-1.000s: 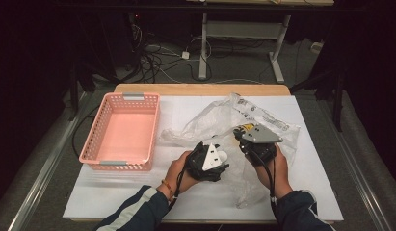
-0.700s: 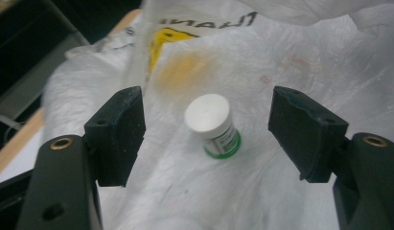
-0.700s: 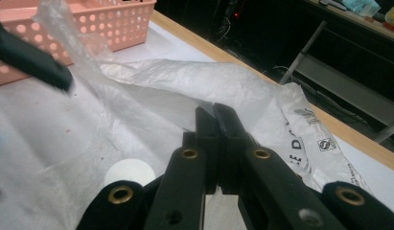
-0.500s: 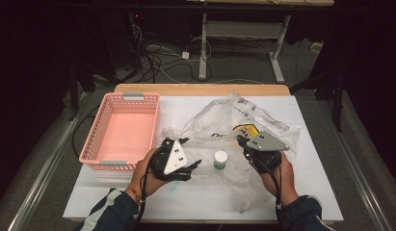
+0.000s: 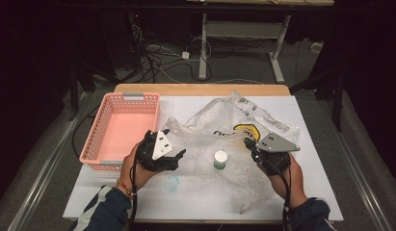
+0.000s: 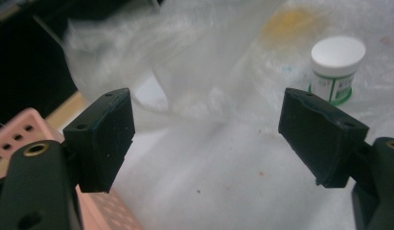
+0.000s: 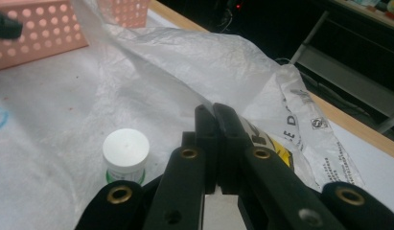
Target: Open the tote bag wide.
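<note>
A small jar with a white lid and green label (image 5: 220, 159) (image 6: 337, 67) (image 7: 125, 153) stands upright on a crumpled clear plastic bag (image 5: 219, 127) (image 6: 185, 57) (image 7: 185, 62) spread over the white table. My left gripper (image 5: 179, 157) (image 6: 209, 139) hovers left of the jar, beside the basket. Its jaws have just been opening and stand wide with nothing between them. My right gripper (image 5: 248, 144) (image 7: 216, 120) is right of the jar, shut on a fold of the bag, whose film runs taut up from the jaw tips.
A pink perforated basket (image 5: 92, 139) (image 7: 36, 28) (image 6: 17, 134) with nothing in it sits at the table's left side. The white tabletop (image 5: 205, 204) carries a faint blue ring mark (image 5: 171, 182) near the front. Dark floor with cables lies beyond the far wooden edge.
My left gripper has moved left, away from the right one, and its jaws have spread wider. The jar now stands uncovered where that gripper was. The right gripper has stayed on the bag.
</note>
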The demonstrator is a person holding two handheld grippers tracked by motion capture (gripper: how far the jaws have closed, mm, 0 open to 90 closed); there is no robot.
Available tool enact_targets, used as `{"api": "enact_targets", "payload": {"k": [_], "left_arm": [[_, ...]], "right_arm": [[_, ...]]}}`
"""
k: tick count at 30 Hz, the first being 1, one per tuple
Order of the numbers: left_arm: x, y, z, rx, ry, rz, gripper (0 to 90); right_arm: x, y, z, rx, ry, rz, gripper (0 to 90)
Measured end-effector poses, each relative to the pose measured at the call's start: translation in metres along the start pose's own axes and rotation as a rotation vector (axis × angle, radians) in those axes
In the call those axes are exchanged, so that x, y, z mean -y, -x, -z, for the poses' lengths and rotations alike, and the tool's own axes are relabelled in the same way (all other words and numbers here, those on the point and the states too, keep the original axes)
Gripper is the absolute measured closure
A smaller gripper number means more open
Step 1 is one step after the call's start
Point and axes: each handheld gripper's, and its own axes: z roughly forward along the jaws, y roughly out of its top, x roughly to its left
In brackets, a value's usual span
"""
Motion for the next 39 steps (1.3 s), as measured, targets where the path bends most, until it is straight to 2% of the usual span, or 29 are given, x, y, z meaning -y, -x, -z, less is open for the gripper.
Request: {"api": "enact_targets", "payload": {"k": [4,8,9,12,14,15,16,18,20,22,24,25,27,32,34,37,39], "left_arm": [[-0.008,-0.001,0.008,-0.025,0.024,-0.006,19.3],[-0.011,-0.009,0.005,-0.03,0.014,0.036,19.2],[-0.012,-0.01,0.003,-0.012,0.008,0.045,19.2],[-0.016,-0.008,-0.005,0.023,-0.037,0.028,19.2],[-0.019,-0.006,-0.011,0.032,-0.056,0.048,20.1],[-0.021,-0.005,-0.014,0.032,-0.074,0.055,23.4],[-0.023,-0.005,-0.017,0.049,-0.082,0.061,28.9],[-0.026,-0.005,-0.023,0.073,-0.097,0.084,32.1],[-0.027,-0.001,-0.031,0.107,-0.128,0.071,40.8],[-0.027,0.004,-0.037,0.131,-0.148,0.058,42.7],[-0.026,0.008,-0.043,0.175,-0.152,0.054,42.0],[-0.025,0.01,-0.046,0.189,-0.145,0.061,38.2],[-0.025,0.014,-0.054,0.195,-0.159,0.055,32.9],[-0.022,0.021,-0.082,0.174,-0.235,0.033,30.0],[-0.019,0.021,-0.093,0.14,-0.26,0.028,33.5],[-0.014,0.018,-0.104,0.139,-0.283,0.056,50.8],[-0.01,0.013,-0.108,0.178,-0.282,0.083,64.5]], "right_arm": [[0.0,-0.003,0.002,-0.016,-0.004,0.019,90.0],[0.001,-0.004,0.012,-0.035,0.003,0.044,90.0],[0.001,-0.003,0.013,-0.038,0.004,0.043,90.0],[0.002,-0.002,0.017,-0.051,0.013,0.043,90.0],[0.003,0.0,0.021,-0.063,0.015,0.056,90.0],[0.004,0.0,0.021,-0.07,0.018,0.061,90.0],[0.004,0.001,0.022,-0.075,0.02,0.062,90.0],[0.004,0.002,0.022,-0.077,0.024,0.065,90.0],[0.005,0.003,0.022,-0.083,0.023,0.067,89.5],[0.005,0.003,0.023,-0.088,0.026,0.068,89.6],[0.006,0.004,0.023,-0.094,0.029,0.074,89.6],[0.006,0.005,0.022,-0.096,0.029,0.07,89.6],[0.007,0.007,0.022,-0.102,0.031,0.061,89.6],[0.008,0.01,0.022,-0.097,0.03,0.056,89.2],[0.009,0.011,0.022,-0.099,0.026,0.056,88.5],[0.011,0.012,0.02,-0.095,0.014,0.06,87.3],[0.012,0.012,0.019,-0.097,0.007,0.064,87.0]]}}
